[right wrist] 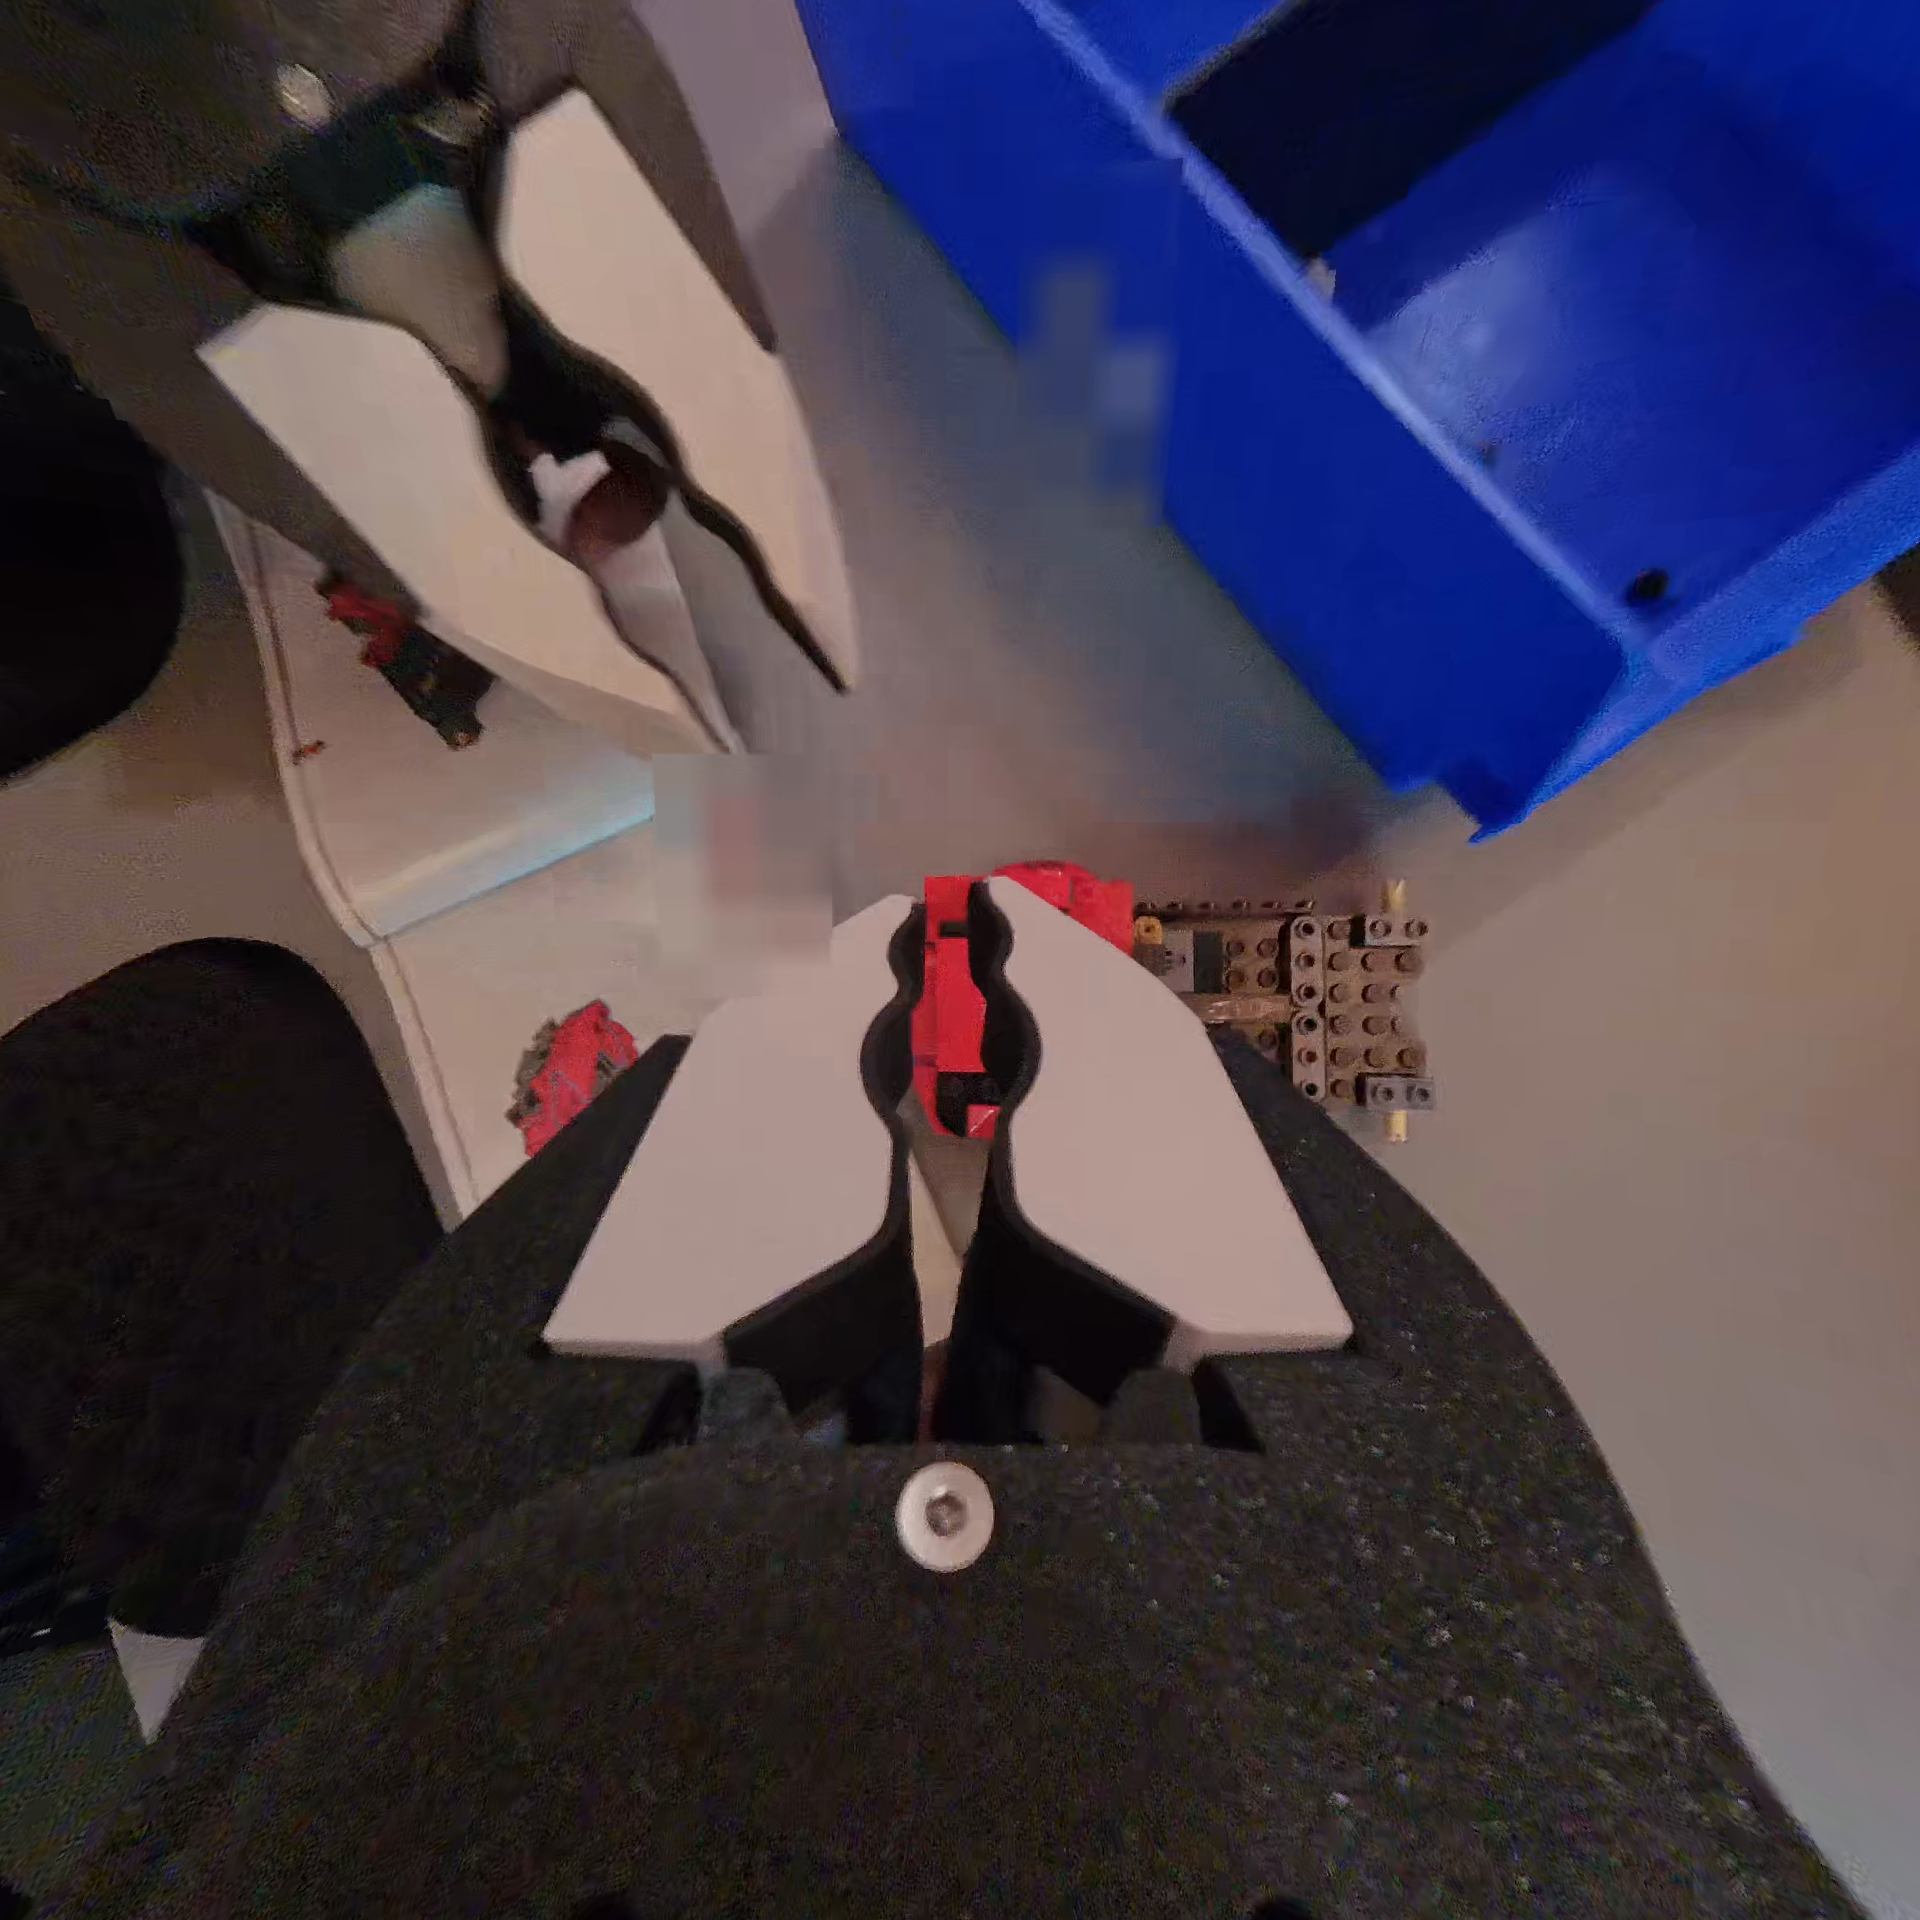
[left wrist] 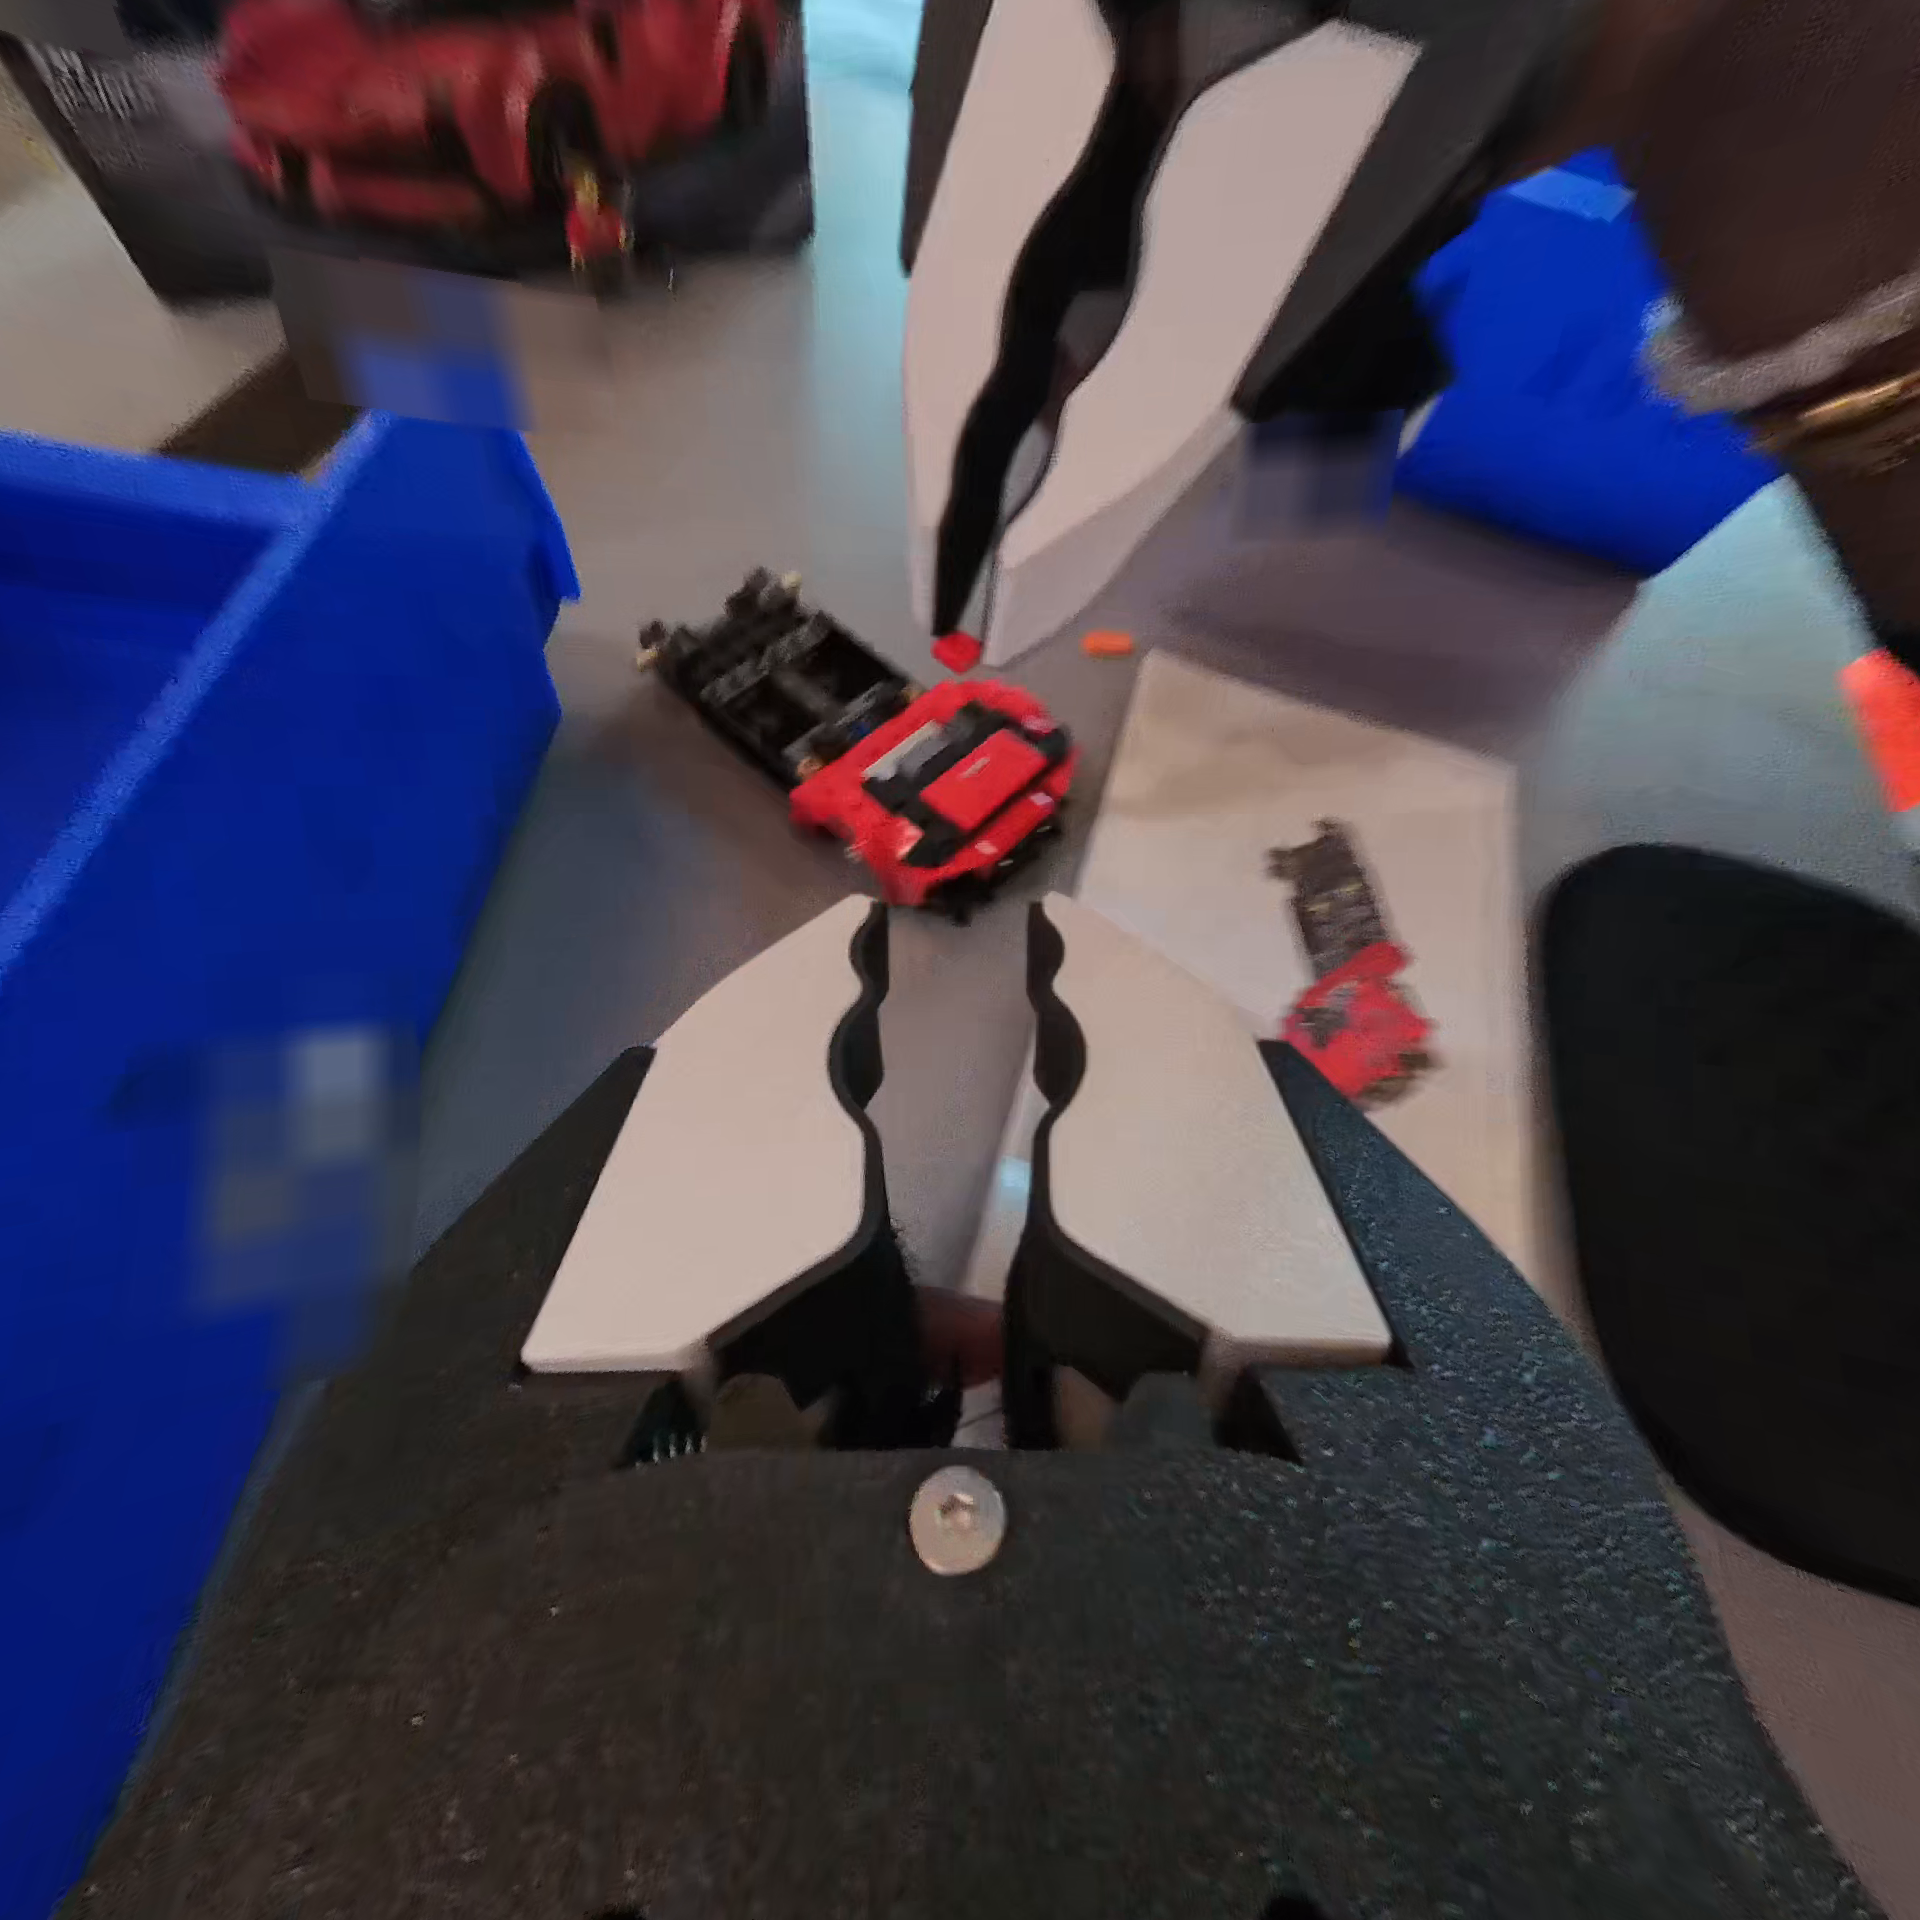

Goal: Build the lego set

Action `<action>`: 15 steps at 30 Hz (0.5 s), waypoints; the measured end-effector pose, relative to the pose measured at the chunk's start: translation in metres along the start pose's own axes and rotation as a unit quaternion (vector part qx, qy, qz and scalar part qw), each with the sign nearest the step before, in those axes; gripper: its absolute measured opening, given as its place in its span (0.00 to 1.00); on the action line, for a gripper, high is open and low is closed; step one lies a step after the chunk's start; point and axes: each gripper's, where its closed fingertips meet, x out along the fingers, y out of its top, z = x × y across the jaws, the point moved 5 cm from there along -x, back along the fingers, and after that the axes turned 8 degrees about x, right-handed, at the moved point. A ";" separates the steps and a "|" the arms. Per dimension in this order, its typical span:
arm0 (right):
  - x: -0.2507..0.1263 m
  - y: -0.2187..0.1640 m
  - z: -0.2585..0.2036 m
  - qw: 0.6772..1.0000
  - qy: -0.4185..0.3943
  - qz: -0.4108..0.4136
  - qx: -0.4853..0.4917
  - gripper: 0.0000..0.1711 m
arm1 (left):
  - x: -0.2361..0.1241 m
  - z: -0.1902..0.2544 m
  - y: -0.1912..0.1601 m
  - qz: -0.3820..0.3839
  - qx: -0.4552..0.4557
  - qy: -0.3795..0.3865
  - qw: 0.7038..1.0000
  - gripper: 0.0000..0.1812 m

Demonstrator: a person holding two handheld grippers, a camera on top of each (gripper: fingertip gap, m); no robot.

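Your right gripper [right wrist: 951, 904] is pinching a small red brick [right wrist: 948, 920] at its very tips, jaws nearly closed with only the brick's thickness between them; in the left wrist view that same gripper [left wrist: 961, 634] is coming down from 12 o'clock with the brick [left wrist: 956, 651] showing just under its tips. The brick is hovering right above the upper edge of the red front section of the half-built car [left wrist: 883, 769], which is lying on the grey table [left wrist: 727, 416] with its black studded chassis trailing off toward 10 o'clock. In the right wrist view the car [right wrist: 1320, 1008] is sitting directly beyond the fingertips, red part behind the tips and chassis stretching toward 3 o'clock. Your left gripper [left wrist: 956, 904] is holding nothing, its jaws standing a moderate gap apart, and the car's red nose is lying just past its tips at 12 o'clock. The instruction sheet [left wrist: 1299, 831] is lying at 2 o'clock from those tips. One blue bin [left wrist: 260, 779] is sitting at 9 o'clock and another [left wrist: 1558, 364] at 2 o'clock. The set's box [left wrist: 499, 135], showing a red car, is standing at 11 o'clock. A small orange piece [left wrist: 1107, 644] is lying on the table just right of the right gripper's tips.
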 end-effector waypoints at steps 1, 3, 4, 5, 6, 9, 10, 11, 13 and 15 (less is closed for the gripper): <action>0.008 -0.004 0.003 1.000 0.005 -0.011 0.005 0.05 | 0.013 -0.006 -0.007 -0.021 0.008 0.002 1.000 0.13; 0.022 -0.007 0.006 1.000 0.018 -0.025 0.007 0.05 | 0.031 -0.016 -0.016 -0.048 0.033 0.003 0.998 0.10; 0.026 -0.008 0.008 0.999 0.020 -0.032 0.009 0.05 | 0.036 -0.019 -0.019 -0.051 0.043 0.005 0.998 0.09; 0.030 -0.009 0.011 0.999 0.020 -0.038 0.013 0.05 | 0.041 -0.020 -0.021 -0.050 0.050 0.000 0.998 0.09; 0.032 -0.010 0.014 0.999 0.022 -0.042 0.017 0.04 | 0.045 -0.020 -0.022 -0.047 0.054 -0.009 0.997 0.09; 0.037 -0.013 0.020 0.998 0.028 -0.050 0.027 0.05 | 0.051 -0.019 -0.022 -0.047 0.065 -0.020 0.997 0.09; 0.038 -0.014 0.021 0.998 0.029 -0.052 0.028 0.05 | 0.052 -0.019 -0.021 -0.043 0.070 -0.023 0.996 0.09; 0.038 -0.015 0.022 0.998 0.030 -0.054 0.030 0.05 | 0.052 -0.019 -0.020 -0.038 0.074 -0.025 0.996 0.10; 0.040 -0.016 0.024 0.997 0.031 -0.054 0.033 0.05 | 0.052 -0.018 -0.019 -0.033 0.075 -0.032 0.996 0.10; 0.041 -0.016 0.025 0.997 0.033 -0.056 0.036 0.05 | 0.053 -0.017 -0.019 -0.033 0.079 -0.037 0.996 0.10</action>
